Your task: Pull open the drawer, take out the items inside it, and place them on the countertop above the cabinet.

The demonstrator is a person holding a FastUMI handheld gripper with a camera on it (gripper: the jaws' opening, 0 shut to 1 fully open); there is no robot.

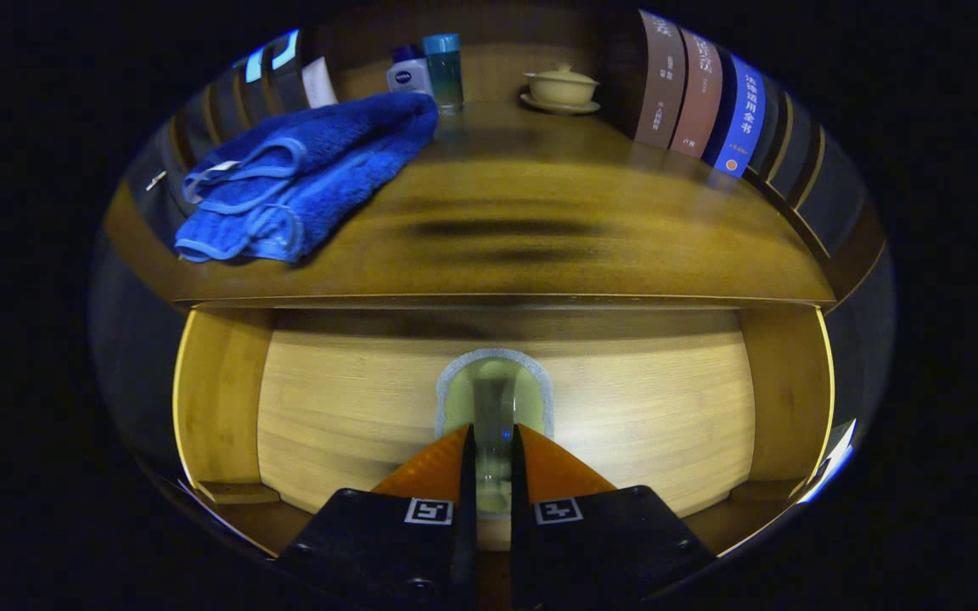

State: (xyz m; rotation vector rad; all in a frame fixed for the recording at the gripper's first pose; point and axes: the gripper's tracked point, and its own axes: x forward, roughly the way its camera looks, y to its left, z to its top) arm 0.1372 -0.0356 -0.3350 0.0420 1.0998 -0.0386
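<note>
Gripper view: your jaws (493,462) pinch a pale clear-handled item (493,399) inside the open drawer (217,399) below the desk (540,229); lifted carelessly, it may strike the desk's front edge.

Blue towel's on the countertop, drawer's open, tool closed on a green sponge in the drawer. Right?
Not quite: the blue towel lies on the countertop, but the tool holds the green sponge above the open drawer, not lying in it. Gripper view shows it.
</note>
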